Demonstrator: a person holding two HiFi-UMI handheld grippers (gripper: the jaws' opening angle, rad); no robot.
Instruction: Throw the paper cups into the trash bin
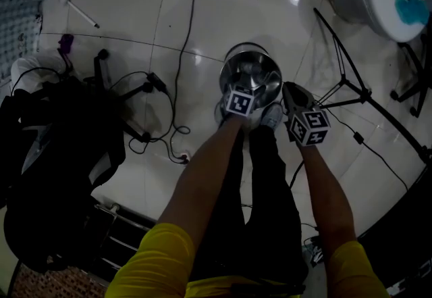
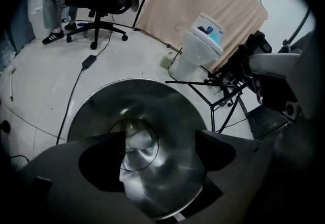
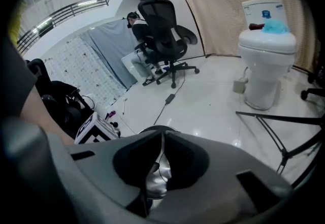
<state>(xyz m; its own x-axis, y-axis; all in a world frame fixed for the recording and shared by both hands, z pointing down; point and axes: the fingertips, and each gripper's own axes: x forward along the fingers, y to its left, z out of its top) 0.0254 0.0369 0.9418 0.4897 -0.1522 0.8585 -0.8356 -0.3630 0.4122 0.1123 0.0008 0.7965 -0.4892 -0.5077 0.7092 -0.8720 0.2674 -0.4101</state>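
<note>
Paper cups sit between neither pair of jaws. A pale shape (image 2: 136, 140) deep in the trash bin (image 2: 101, 111), at the middle of the left gripper view, may be one, though we cannot be sure. Our left gripper (image 2: 161, 139) hangs over the bin's mouth, jaws wide apart and empty. Our right gripper (image 3: 162, 139) has its jaws together on nothing. We judge such cups light, thin-walled and easily crushed, best pinched gently across the rim.

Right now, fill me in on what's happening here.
A person holds a gripper in each hand over a shiny metal trash bin on the floor. The left gripper hangs above the bin's mouth with its jaws wide apart and empty. The right gripper, beside it, is shut with no cup in it.
</note>
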